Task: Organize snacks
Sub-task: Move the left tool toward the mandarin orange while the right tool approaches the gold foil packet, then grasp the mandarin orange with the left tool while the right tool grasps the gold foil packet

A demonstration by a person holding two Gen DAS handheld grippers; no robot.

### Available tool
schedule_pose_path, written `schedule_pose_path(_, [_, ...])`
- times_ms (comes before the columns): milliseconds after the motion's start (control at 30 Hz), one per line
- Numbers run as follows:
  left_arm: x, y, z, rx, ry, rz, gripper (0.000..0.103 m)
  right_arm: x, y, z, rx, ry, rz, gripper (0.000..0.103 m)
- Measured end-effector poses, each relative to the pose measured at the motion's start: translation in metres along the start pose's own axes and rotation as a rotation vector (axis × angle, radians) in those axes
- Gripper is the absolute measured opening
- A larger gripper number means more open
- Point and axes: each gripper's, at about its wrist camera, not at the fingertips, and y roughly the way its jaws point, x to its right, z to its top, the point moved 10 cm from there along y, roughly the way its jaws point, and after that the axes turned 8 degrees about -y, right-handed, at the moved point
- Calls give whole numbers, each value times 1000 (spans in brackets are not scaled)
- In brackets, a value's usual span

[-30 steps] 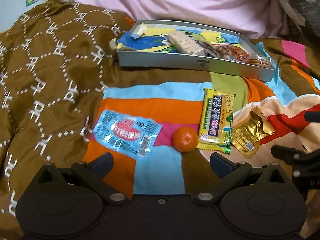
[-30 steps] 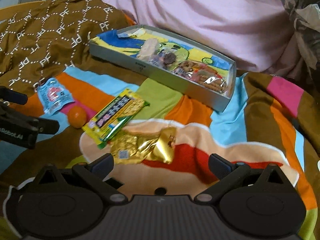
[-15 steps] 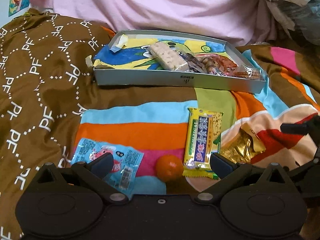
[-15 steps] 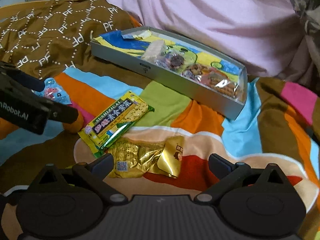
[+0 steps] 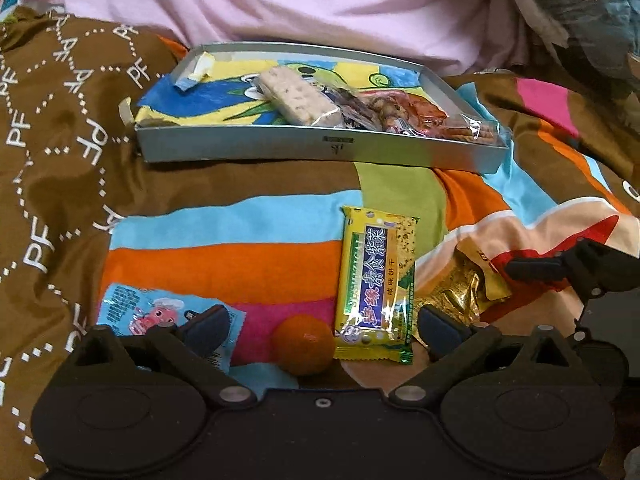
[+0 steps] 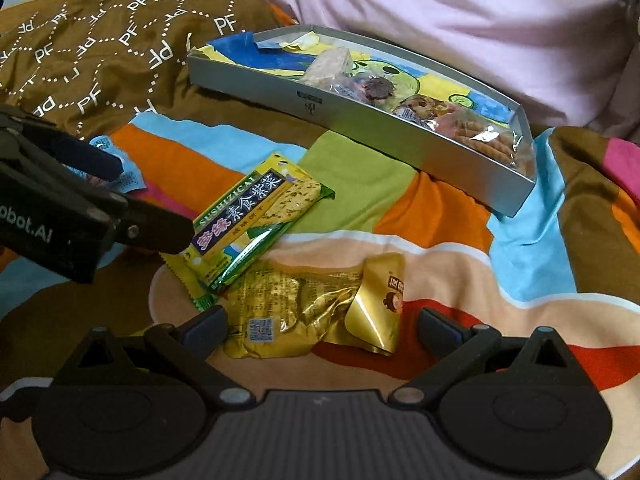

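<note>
Both grippers moved in low over the loose snacks: left gripper (image 5: 320, 330) jaws wide, just starting to close around small round orange fruit (image 5: 303, 344), not pinching yet; right gripper (image 6: 320, 326) unclenched, straddling crinkled gold foil packet (image 6: 316, 312); pickups next for shallow silver cardboard tray (image 5: 320, 148)

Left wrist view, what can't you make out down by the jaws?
- Blue packet: lower right corner hidden behind the left gripper, jaws closing, nothing pressed.
- Gold wrapper: bottom covered by a gripper finger.
- Orange: underside hidden by the gripper body.
</note>
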Motion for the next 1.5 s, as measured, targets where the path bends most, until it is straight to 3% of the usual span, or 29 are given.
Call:
schedule_pose_path(200, [-1, 4, -5, -23, -8, -38, 89, 3, 4, 0, 7, 28, 25, 103])
schedule_pose_path(300, [-3, 7, -10, -43, -10, -43, 79, 2, 6, 1, 15, 29, 30, 103])
schedule_pose_path(533, [-9, 12, -11, -44, -34, -30, 69, 0, 11, 4, 36, 25, 36, 103])
schedule_pose_path(667, [-11, 15, -12, -50, -26, -9, 56, 0, 14, 5, 39, 34, 40, 103])
schedule_pose_path(1100, [-16, 16, -14, -40, -32, 0, 48, -2, 14, 4, 34, 32, 18, 103])
schedule_pose_path(1267, [-20, 15, -14, -36, -53, 10, 39, -2, 13, 3, 30, 50, 20, 100])
schedule_pose_path(1500, [-20, 12, -17, -26, -49, 18, 39, -2, 11, 2, 15, 70, 4, 96])
